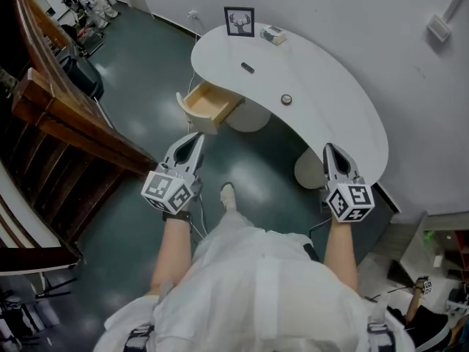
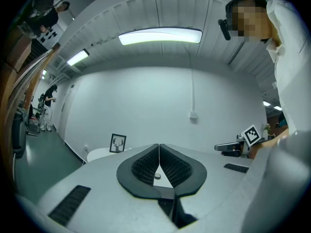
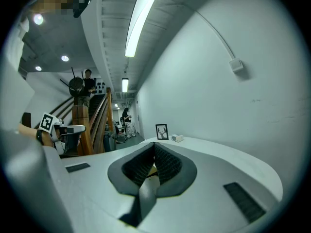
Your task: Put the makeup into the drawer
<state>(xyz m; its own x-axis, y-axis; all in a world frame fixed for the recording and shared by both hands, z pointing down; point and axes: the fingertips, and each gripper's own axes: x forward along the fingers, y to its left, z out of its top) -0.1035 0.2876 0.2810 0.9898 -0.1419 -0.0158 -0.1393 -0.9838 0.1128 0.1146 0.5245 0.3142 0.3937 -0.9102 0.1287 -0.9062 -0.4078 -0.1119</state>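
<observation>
A person in white clothing is standing before a curved white bench (image 1: pixel 330 101) that is sitting against a pale wall, and is holding one tool in each hand, both pointing toward it. The left tool (image 1: pixel 194 139) is hanging over the dark green floor (image 1: pixel 146 86) just short of the open drawer (image 1: pixel 212 103). In the left gripper view its jaws are pressing together at the tips with nothing between them. The right tool (image 1: pixel 331 151) is hovering at the near edge of the bench, further along its curve, and the right gripper view is likewise showing its jaws closed on each other and empty. The drawer is standing pulled out from the bench's left end, showing a pale wooden inside. On the bench top a small round makeup compact (image 1: pixel 286 99) is lying well apart from both tools, between the drawer and the wall side. A slim dark item (image 1: pixel 248 67) is lying beyond it, too small to identify. At the far end a framed deer picture (image 1: pixel 239 22) is standing upright, with a small pale box (image 1: pixel 273 35) just beside it. A wooden stair rail (image 1: pixel 66 116) is running along the left of the room, and the person's shoe (image 1: pixel 229 194) is showing between the two tools.
</observation>
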